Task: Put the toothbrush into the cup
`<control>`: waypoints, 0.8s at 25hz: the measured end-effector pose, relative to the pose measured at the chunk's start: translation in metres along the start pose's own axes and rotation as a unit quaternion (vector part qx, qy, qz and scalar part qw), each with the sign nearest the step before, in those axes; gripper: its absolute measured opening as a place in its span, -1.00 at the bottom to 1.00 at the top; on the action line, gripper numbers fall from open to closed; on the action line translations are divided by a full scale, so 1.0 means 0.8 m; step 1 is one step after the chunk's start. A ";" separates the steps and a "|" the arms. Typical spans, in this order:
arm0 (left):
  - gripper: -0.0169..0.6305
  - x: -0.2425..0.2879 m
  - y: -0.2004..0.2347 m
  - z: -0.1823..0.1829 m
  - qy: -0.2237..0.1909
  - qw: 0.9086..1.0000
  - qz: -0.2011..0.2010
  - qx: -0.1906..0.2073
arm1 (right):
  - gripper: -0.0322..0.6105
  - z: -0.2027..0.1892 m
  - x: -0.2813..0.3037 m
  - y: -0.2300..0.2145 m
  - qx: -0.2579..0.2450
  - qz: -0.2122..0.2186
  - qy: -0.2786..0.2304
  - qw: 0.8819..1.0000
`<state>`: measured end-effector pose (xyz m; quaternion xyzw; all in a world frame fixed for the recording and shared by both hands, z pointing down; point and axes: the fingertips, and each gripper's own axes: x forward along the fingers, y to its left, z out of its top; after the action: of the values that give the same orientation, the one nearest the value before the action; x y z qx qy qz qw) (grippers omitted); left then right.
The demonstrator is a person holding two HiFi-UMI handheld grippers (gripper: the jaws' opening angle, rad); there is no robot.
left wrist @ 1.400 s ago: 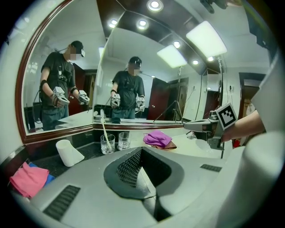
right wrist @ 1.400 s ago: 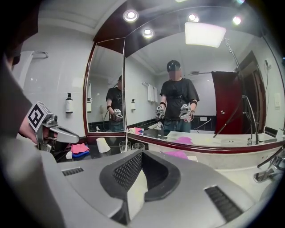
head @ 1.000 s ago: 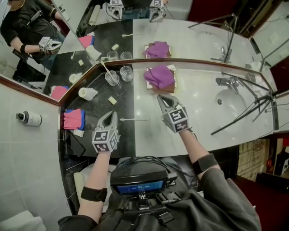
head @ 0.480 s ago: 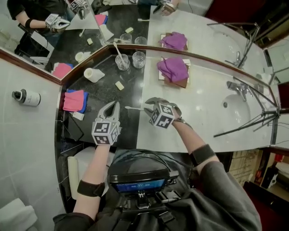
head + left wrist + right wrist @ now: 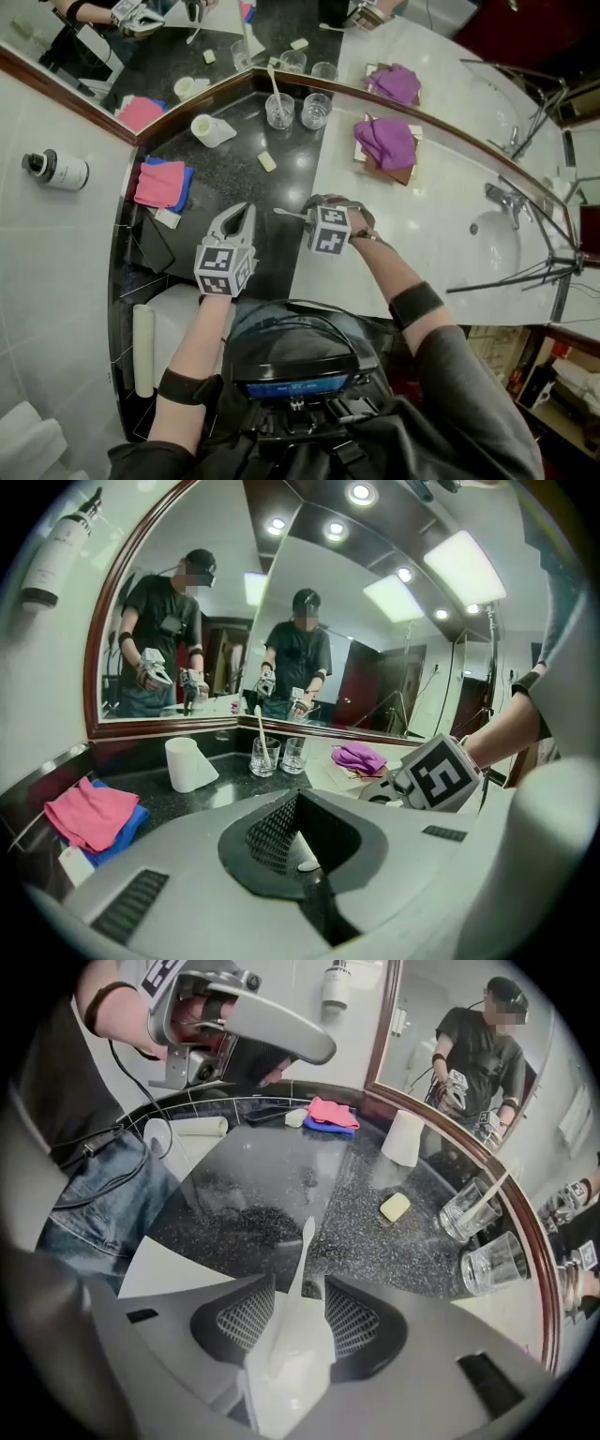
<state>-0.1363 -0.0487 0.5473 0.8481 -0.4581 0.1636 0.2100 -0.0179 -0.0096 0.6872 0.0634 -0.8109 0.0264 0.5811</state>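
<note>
Clerk: Since the last entry was made, what stands altered, largest item first?

Keeper: Item, counter: black stone at left, white stone at right. Unaltered. Item, right gripper: formerly level over the white stone near the purple cloth, jaws pressed together. Now tipped steeply nose-down at the seam of black and white. Its jaws have just been opening and stand spread wide.

Clerk: Anything between them?

Keeper: Item, toothbrush: white, lying flat on the counter across that seam, in the same place as before. Handle runs up between the two pads, neither pad pressing on it. Not yet gripped.

Clerk: And the other hand?

Keeper: Item, left gripper: over the black stone, just beside the brush's head end, jaws pressed together on nothing. It has drifted a little and is otherwise idle.

Clerk: Destination?

Keeper: Two items at the back by the mirror, well apart from the toothbrush. Occupied glass cup: already holds a brush. Empty glass cup: touching or just beside it, probably the one meant.

Clerk: Meaning for the task?

Keeper: Approach looks finished, grasp pending. Closing on the handle seems next. Lift, carry and drop all remain.
</note>
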 end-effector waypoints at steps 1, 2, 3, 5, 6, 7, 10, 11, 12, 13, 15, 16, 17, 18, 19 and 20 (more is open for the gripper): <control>-0.96 -0.001 0.003 -0.002 0.000 1.000 0.001 -0.002 | -0.32 0.000 0.005 0.000 -0.006 0.005 0.007 1.000; -0.96 -0.001 0.005 -0.004 0.000 1.000 0.001 -0.004 | -0.32 0.000 0.011 -0.001 -0.011 0.010 0.014 1.000; -0.96 -0.002 0.008 -0.006 0.000 1.000 0.001 -0.006 | -0.32 -0.001 0.015 0.000 -0.015 0.014 0.020 1.000; -0.96 -0.004 0.013 -0.010 0.001 1.000 0.002 -0.011 | -0.32 -0.001 0.024 0.002 -0.019 0.024 0.028 0.999; -0.96 -0.005 0.016 -0.013 0.002 1.000 0.002 -0.012 | -0.32 -0.002 0.028 0.003 -0.019 0.028 0.031 0.999; -0.96 -0.006 0.018 -0.015 0.003 1.000 0.002 -0.015 | -0.32 -0.002 0.031 0.005 -0.017 0.032 0.033 0.999; -0.96 -0.009 0.025 -0.019 0.005 1.000 0.004 -0.019 | -0.41 -0.004 0.040 0.008 -0.012 0.044 0.042 0.998; -0.96 -0.010 0.027 -0.020 0.005 1.000 0.004 -0.019 | -0.43 -0.005 0.043 0.009 -0.011 0.048 0.044 0.998; -0.96 -0.011 0.029 -0.020 0.005 1.000 0.004 -0.019 | -0.45 -0.007 0.046 0.009 -0.009 0.050 0.047 0.998; -0.96 -0.011 0.031 -0.022 0.005 1.000 0.004 -0.020 | -0.50 -0.009 0.049 0.008 -0.006 0.052 0.051 0.997; -0.96 -0.013 0.034 -0.025 0.007 1.000 0.004 -0.021 | -0.61 -0.014 0.054 0.008 0.000 0.057 0.059 0.997; -0.96 -0.014 0.035 -0.026 0.007 1.000 0.005 -0.022 | -0.64 -0.015 0.056 0.009 0.003 0.060 0.062 0.996; -0.96 -0.016 0.037 -0.027 0.008 1.000 0.005 -0.022 | -0.65 -0.015 0.056 0.009 0.007 0.064 0.063 0.996; -0.96 -0.017 0.038 -0.028 0.009 1.000 0.005 -0.022 | -0.65 -0.014 0.056 0.009 0.008 0.066 0.063 0.996; -0.96 -0.018 0.040 -0.029 0.010 1.000 0.005 -0.022 | -0.67 -0.014 0.057 0.009 0.009 0.068 0.064 0.996; -0.96 -0.019 0.041 -0.030 0.011 1.000 0.005 -0.022 | -0.68 -0.013 0.057 0.009 0.010 0.070 0.065 0.995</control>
<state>-0.1741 -0.0421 0.5676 0.8392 -0.4635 0.1636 0.2328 -0.0235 -0.0048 0.7337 0.0100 -0.7737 0.0793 0.6285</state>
